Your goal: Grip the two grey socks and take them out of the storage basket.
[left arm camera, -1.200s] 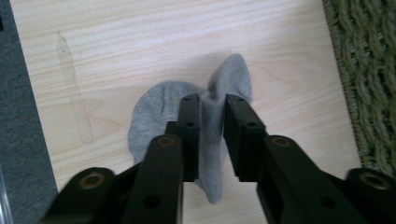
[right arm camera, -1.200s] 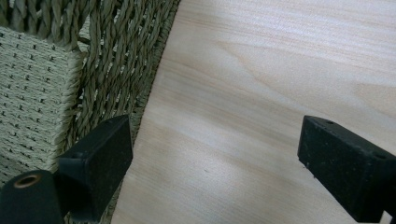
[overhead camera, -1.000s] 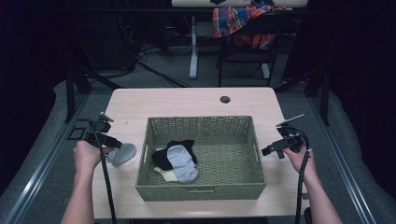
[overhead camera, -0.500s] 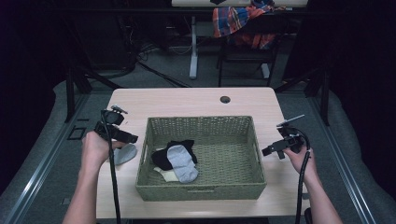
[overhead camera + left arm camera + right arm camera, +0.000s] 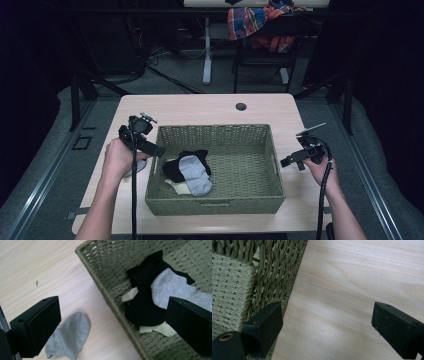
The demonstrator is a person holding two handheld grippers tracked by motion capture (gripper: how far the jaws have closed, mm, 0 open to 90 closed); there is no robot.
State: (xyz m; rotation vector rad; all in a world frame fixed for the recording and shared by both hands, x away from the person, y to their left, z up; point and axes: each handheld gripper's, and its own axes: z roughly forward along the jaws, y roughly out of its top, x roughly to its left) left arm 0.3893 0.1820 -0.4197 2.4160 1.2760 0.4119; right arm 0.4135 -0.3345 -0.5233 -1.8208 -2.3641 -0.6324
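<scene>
Over on the left, the left gripper (image 5: 159,150) hangs above the table's edge of the basket, its jaws spread wide with nothing between them, and they have just been opening. Right below it, a grey sock (image 5: 70,336) lies flat on the wooden table (image 5: 210,107), just beside the basket's left wall and outside it; in the high view the person's left hand (image 5: 119,159) covers most of it. Moving across, the woven basket (image 5: 215,206) sits in the middle of the table, and in its left half there is a small heap: a black sock (image 5: 142,305) with a second grey sock (image 5: 194,174) draped over it, and a pale cream piece (image 5: 160,328) peeking out underneath. The rest of the basket floor shows bare weave. On to the right side: the right gripper (image 5: 286,162) is held just off the basket's right wall, pointing towards it, jaws standing open over bare wood with nothing between them.
</scene>
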